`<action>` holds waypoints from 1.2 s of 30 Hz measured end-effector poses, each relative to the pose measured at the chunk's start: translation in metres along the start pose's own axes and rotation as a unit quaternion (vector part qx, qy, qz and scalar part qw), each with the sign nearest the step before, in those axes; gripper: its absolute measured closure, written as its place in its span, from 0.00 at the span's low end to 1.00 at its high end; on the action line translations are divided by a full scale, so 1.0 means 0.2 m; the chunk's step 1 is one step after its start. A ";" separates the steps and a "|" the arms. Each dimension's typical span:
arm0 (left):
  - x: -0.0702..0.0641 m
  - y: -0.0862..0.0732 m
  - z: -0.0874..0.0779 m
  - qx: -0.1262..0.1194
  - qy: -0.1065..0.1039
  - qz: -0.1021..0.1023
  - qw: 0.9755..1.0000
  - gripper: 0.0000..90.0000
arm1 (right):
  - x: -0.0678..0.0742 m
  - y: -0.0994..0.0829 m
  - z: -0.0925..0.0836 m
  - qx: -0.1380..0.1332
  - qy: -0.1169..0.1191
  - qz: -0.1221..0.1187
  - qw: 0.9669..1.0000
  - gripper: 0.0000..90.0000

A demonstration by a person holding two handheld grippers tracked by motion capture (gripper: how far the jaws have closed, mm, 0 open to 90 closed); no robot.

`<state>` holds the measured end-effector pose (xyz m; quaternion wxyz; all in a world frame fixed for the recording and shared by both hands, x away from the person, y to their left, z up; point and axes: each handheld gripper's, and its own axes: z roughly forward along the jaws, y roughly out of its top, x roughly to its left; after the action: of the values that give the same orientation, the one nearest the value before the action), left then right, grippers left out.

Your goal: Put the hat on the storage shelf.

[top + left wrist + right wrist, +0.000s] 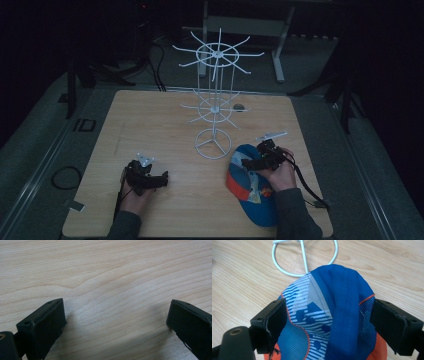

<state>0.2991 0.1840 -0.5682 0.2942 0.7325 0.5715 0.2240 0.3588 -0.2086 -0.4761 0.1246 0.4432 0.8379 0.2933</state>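
A blue cap [252, 195] with an orange brim, mesh sides and a striped white panel lies on the wooden table [150, 120] at the front right. My right gripper [254, 154] sits over its far end. In the right gripper view the cap's crown [332, 302] lies between the two jaws of this gripper [328, 315], which stand wide apart on either side of it, open. A white wire rack [215, 100] with spoke arms stands at mid-table, its ring base [304, 257] just beyond the cap. My left gripper [159, 179] rests at the front left, open [116, 315] over bare wood.
A small dark object [240, 106] lies on the table behind the rack. Dark floor, cables and a metal frame leg [280, 55] surround the table. Bare wood stretches across the left half and the far side.
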 end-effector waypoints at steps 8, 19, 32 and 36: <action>0.00 0.00 0.00 0.000 0.000 -0.001 1.000 0.03 | 0.00 0.01 0.07 0.020 0.015 -0.002 1.000 0.14; 0.00 0.00 0.00 0.000 0.000 -0.001 1.000 0.03 | 0.03 0.00 0.14 0.061 0.005 -0.024 0.998 0.13; 0.00 0.00 0.00 0.000 -0.001 0.000 1.000 0.03 | 0.03 -0.01 0.16 0.070 -0.034 -0.031 0.996 0.73; 0.00 0.00 0.00 -0.001 -0.001 -0.001 1.000 0.03 | 0.02 -0.01 0.16 0.069 -0.027 -0.029 0.997 0.89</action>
<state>0.2990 0.1836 -0.5683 0.2956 0.7321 0.5716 0.2234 0.3699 -0.1936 -0.5016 0.1244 0.4335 0.8652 0.2189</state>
